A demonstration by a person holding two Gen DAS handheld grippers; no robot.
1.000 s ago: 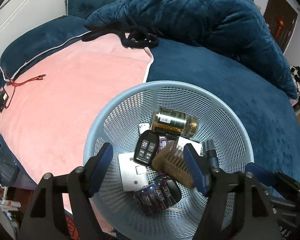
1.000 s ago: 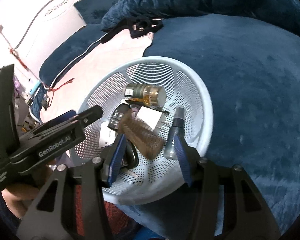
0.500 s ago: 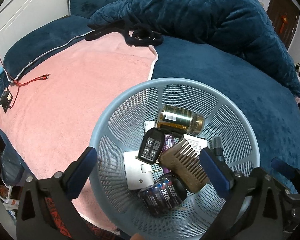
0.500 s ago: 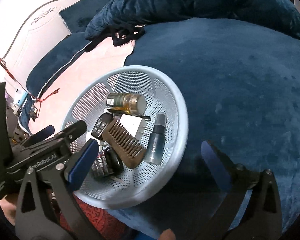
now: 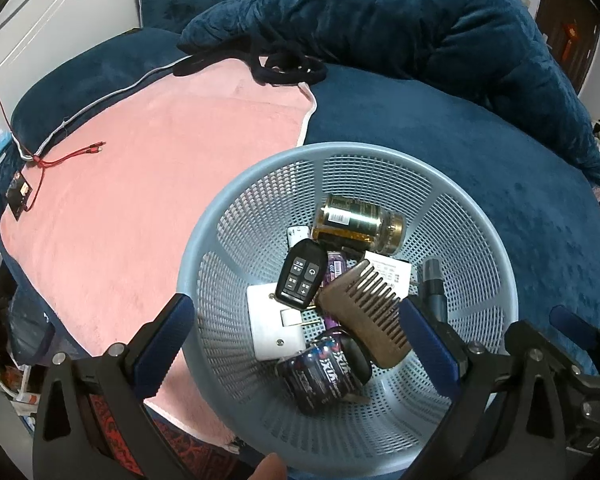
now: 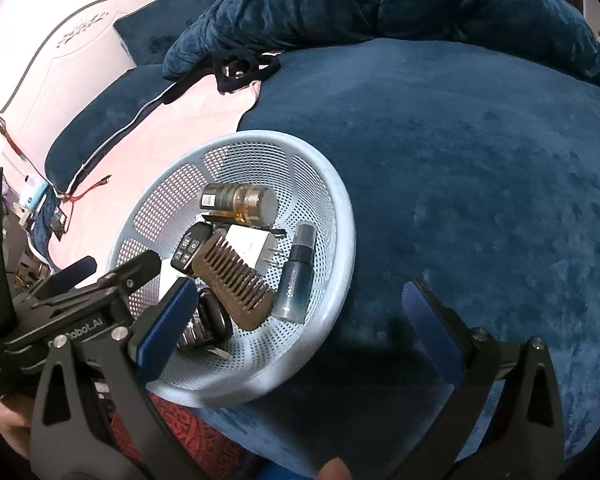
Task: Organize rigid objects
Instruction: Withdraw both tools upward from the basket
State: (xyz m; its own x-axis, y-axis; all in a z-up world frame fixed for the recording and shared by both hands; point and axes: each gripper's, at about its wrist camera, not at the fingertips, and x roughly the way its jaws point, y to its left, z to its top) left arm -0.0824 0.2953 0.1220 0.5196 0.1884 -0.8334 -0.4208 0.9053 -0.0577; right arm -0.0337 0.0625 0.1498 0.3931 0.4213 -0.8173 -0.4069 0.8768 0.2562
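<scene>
Both hand-held grippers, left (image 5: 296, 336) and right (image 6: 296, 322), jaws just opened wide, empty. Comb (image 5: 366, 314) in basket (image 5: 260, 168) atop pile, near bed edge. Risk: nudged rim tips basket off soft bed.

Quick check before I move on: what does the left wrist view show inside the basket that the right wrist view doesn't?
Only the left wrist view: the white switch plate and the shrink-wrapped battery pack, unobstructed. Only the right wrist view: the whole spray bottle and the white plug adapter's prongs. Both: the blue basket, brown comb, black remote and amber bottle.
</scene>
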